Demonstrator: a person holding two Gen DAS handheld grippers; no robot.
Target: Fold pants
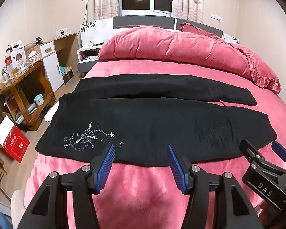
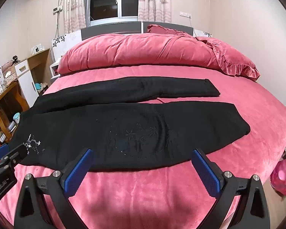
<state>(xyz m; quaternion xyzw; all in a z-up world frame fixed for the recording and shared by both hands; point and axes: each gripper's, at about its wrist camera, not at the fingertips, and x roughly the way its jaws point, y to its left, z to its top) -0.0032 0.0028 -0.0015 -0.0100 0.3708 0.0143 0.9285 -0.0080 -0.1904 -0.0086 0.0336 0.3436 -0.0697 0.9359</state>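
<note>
So the black pants [image 1: 152, 126] are spread flat across the middle of the frame on the pink bed [image 1: 143, 190], both legs side by side, waist at the left; left gripper [image 1: 141, 157] sits bottom centre, jaws partly apart with nothing in them; right gripper [image 2: 141, 161] is spread wide, empty, just above the near hem.

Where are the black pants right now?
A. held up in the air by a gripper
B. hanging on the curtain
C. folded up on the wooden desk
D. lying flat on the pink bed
D: the pants lie spread out on the pink bed, both legs stretched sideways, and neither gripper is holding them.
</note>
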